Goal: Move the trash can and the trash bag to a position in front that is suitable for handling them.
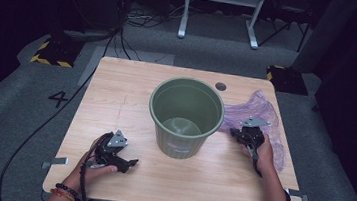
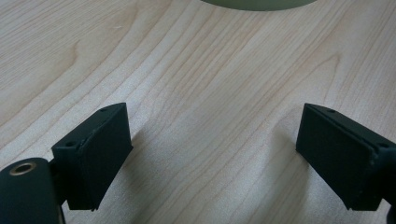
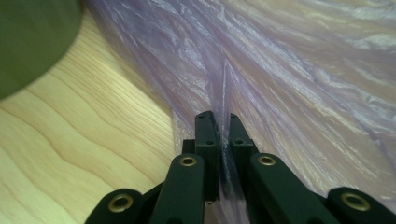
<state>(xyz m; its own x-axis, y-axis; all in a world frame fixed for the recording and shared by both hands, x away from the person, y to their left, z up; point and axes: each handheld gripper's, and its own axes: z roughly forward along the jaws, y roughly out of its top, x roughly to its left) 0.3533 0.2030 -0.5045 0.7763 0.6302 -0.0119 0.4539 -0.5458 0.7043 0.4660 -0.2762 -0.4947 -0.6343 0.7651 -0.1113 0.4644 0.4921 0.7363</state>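
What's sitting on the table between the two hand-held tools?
The green bin stands between them in the high view: the left tool, open, rests on bare wood, and the right tool pinches the purple plastic bag.

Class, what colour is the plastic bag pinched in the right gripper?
Translucent pale purple plastic bag; clearest in the right gripper view.

**Right gripper on the purple bag beside the bin**

The right gripper (image 1: 241,134) sits at the near edge of a thin, crumpled purple plastic bag (image 1: 265,112), which spreads away behind it. To its left stands a round, ribbed green plastic bin (image 1: 185,119). The left gripper (image 1: 129,164) rests low on the pale wooden table (image 1: 117,94), well apart from the bin.
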